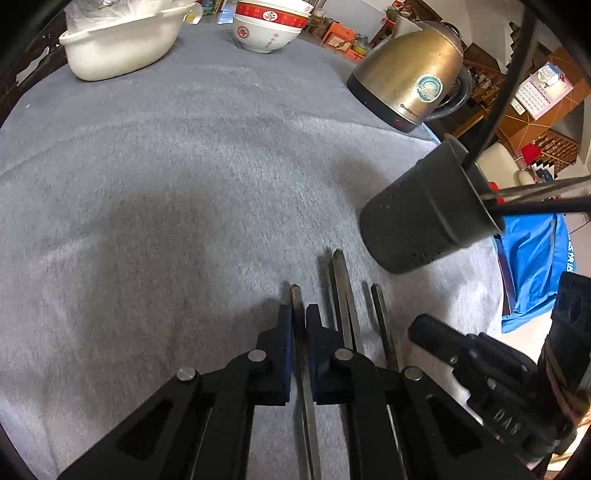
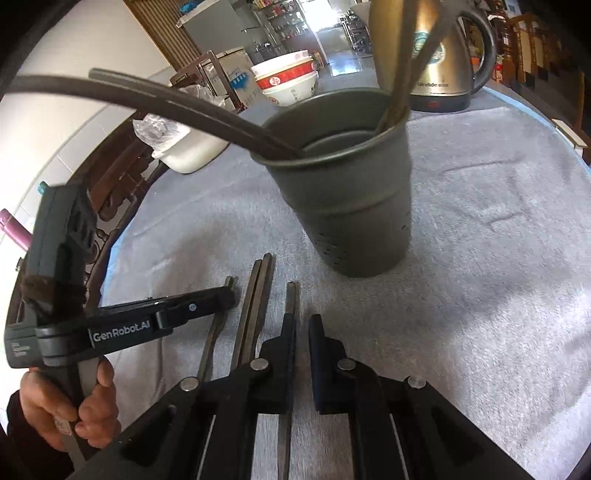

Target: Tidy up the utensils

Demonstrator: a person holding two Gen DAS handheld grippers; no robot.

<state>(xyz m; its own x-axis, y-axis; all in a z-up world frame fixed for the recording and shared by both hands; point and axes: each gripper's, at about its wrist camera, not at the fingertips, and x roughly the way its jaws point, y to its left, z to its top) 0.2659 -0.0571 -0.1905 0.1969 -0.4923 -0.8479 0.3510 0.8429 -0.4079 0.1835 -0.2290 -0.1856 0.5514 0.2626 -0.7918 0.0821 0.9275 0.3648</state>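
Several dark chopsticks lie side by side on the grey cloth in front of a dark grey utensil cup that holds more chopsticks. My left gripper is shut on the leftmost chopstick, which runs between its pads down on the cloth. A pair of chopsticks lies in the middle. My right gripper is narrowly open, with the rightmost chopstick against its left finger; it is not clamped. The left gripper also shows in the right wrist view.
A brass kettle stands behind the cup. Stacked red-and-white bowls and a white tub sit at the far side. A blue bag hangs past the table's right edge.
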